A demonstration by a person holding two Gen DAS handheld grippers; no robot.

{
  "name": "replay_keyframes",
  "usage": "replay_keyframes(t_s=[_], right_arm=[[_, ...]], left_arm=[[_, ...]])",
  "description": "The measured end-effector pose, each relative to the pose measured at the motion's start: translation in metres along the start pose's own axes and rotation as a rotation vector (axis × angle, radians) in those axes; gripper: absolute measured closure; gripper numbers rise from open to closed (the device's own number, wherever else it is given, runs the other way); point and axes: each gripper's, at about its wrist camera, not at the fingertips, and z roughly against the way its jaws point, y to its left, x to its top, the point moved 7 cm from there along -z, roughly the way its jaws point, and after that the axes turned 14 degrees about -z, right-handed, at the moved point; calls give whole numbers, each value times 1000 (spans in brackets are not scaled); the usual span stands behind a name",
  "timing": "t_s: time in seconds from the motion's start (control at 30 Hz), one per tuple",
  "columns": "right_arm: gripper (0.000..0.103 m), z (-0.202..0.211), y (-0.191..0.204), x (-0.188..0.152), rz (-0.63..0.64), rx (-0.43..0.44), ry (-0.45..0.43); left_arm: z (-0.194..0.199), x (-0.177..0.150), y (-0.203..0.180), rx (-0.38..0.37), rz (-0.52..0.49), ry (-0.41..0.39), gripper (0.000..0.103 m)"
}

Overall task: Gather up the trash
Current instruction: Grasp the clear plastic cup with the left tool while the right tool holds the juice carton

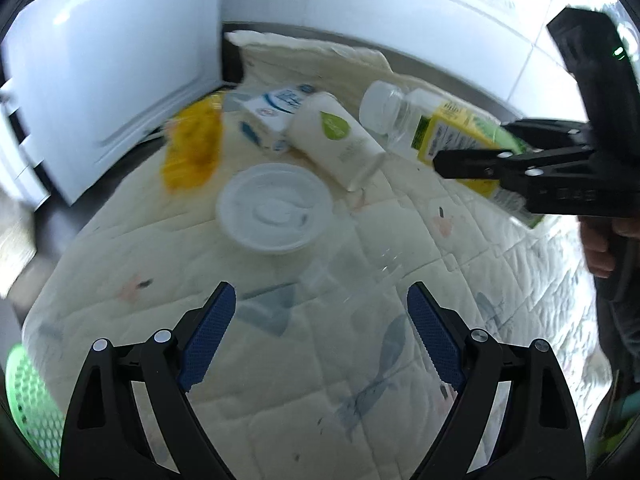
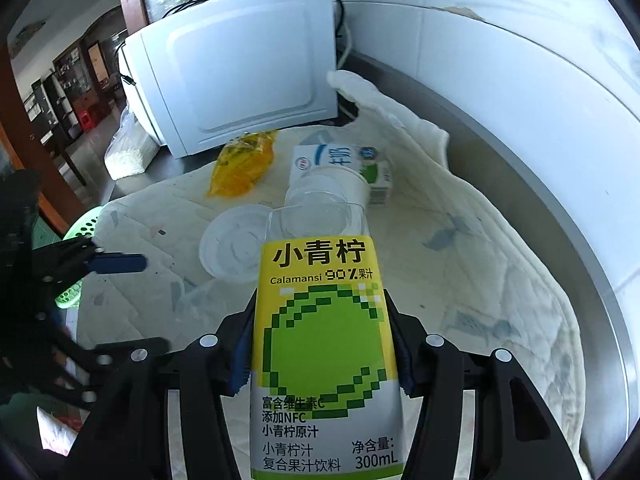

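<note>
Sitting clamped between right fingers [image 2: 394, 332]: juice bottle [image 2: 324, 344]

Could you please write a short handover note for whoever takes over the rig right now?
Right tool: shut on the juice bottle, held above the quilt.
Left tool: open, empty, over the quilt.
Lying on the quilt: white lid, paper cup, milk carton, yellow wrapper.
Green basket sits at the quilt's edge.
Done: bottle picked up.
Left: drop the bottle, probably into the basket, then collect the rest.
</note>
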Motion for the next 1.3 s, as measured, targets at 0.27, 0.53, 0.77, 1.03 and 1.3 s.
replay_keyframes(t_s=[0.27,0.53,0.77,1.03,1.3], right_arm=[[51,3,-20,-9,-47,-7,2],[51,0,-26,-12,-71,-12,8],[51,3,-21,-15,-88,18,4],[51,14,5,-21,-64,64,-10],[51,22,45,-22,-13,110,-17]], left_arm=[[-35,14,-15,-16,-115,33,18],[-46,16,-23,-36,-171,46,37],[-30,12,-22,-41,-115,15,39],[16,1,0,-35,27,-57,39],[58,-25,24,3,121,-96,40]])
